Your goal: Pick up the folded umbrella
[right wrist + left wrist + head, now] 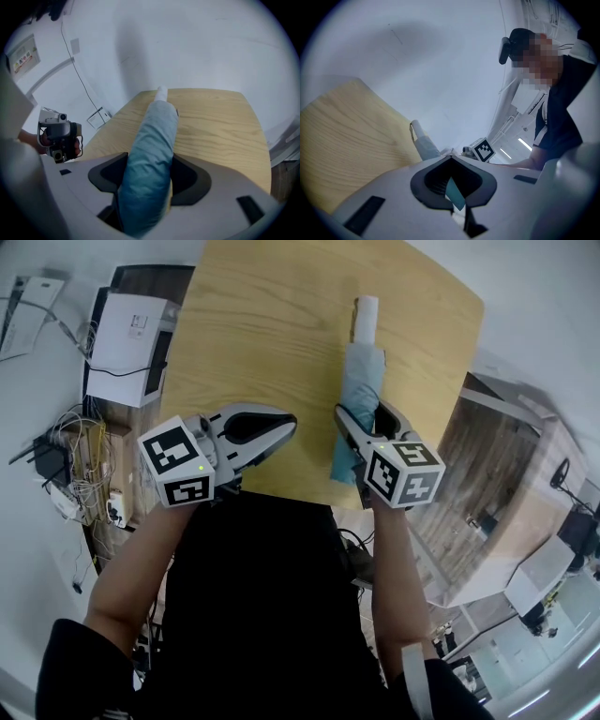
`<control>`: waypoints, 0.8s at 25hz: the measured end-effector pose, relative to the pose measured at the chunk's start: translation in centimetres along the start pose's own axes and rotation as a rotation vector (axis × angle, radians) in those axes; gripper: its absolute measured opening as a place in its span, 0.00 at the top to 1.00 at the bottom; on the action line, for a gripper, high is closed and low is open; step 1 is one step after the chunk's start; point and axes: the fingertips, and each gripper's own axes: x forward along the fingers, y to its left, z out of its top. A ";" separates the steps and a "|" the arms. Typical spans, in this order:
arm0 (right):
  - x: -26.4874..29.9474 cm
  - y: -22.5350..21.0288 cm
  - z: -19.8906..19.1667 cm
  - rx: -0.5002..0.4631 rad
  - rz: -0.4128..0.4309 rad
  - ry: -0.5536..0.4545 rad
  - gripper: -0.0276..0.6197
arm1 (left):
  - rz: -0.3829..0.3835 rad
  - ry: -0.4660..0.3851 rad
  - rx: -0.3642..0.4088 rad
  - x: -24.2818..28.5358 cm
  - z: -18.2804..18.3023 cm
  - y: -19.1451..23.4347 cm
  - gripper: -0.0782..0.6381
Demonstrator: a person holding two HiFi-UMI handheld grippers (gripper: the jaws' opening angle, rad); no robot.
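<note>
Layout at the moment of the grasp. The folded umbrella (361, 390) lies flat on the right half of the wooden table (272, 324). Its long axis runs from close to the near edge straight away from the person, with the white handle (365, 317) at the far end.

The right gripper (362, 411) points steeply down and along that same axis, so its jaws stand one on each side of the umbrella and cross it at right angles. They sit on the near third, well short of the middle. In the right gripper view the soft cover (152, 150) fills the whole space between the pads and we see no gap on either side. We therefore read these jaws as closed onto the umbrella, which is not yet lifted.

The left gripper (289, 425) hangs over the near edge to the left of the umbrella and apart from it. Its jaw tips are together and hold nothing. The right hand is clearly the nearer one.

The umbrella is a slim bundle in a pale blue-green fabric cover, slightly creased, wider at the middle and tapering to the short white handle.

We judge that the lift depends on this off-centre hold. With most of the length ahead of the jaws, the handle end may droop as the umbrella rises.
</note>
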 end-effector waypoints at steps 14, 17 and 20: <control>-17.5 6.3 14.8 -0.152 0.195 -0.545 0.51 | -0.002 -0.135 0.322 -0.2 14.5 -10.5 0.88; -22.5 7.6 17.9 -0.204 0.252 -0.680 0.51 | -0.010 -0.165 0.406 0.6 17.5 -13.5 0.88; -27.1 8.9 20.0 -0.234 0.301 -0.816 0.51 | -0.028 -0.168 0.491 1.0 19.5 -16.6 0.88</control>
